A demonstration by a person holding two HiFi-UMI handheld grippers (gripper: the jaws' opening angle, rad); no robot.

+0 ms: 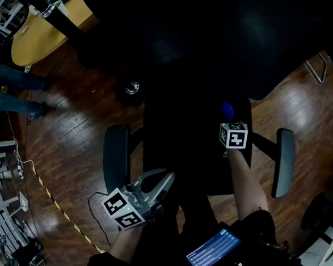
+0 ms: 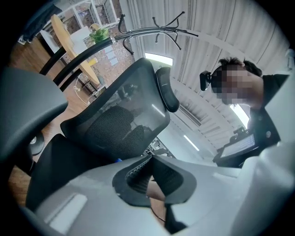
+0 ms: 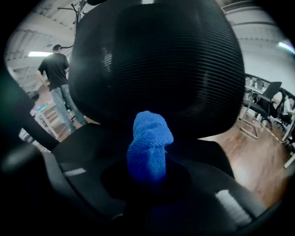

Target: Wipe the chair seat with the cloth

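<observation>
Your right tool (image 3: 148,177) is clenched on the blue cloth (image 3: 150,138), which juts from its tip toward 12 o'clock, over the black chair seat (image 1: 177,142) at its 1 o'clock corner. Your left tool (image 2: 148,173), at the seat's 7 o'clock, is pressed closed on nothing

Dark wooden floor (image 1: 70,123), black chair (image 1: 117,154) standing on it, striped tape (image 1: 64,213)

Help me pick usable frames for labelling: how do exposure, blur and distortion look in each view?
Head view: underexposed, the chair seat nearly black, the blue cloth barely showing. Left gripper view: bright, fisheye-bent, ceiling lights glaring. Right gripper view: dim and soft, strong vignette, though the cloth stands out.
</observation>
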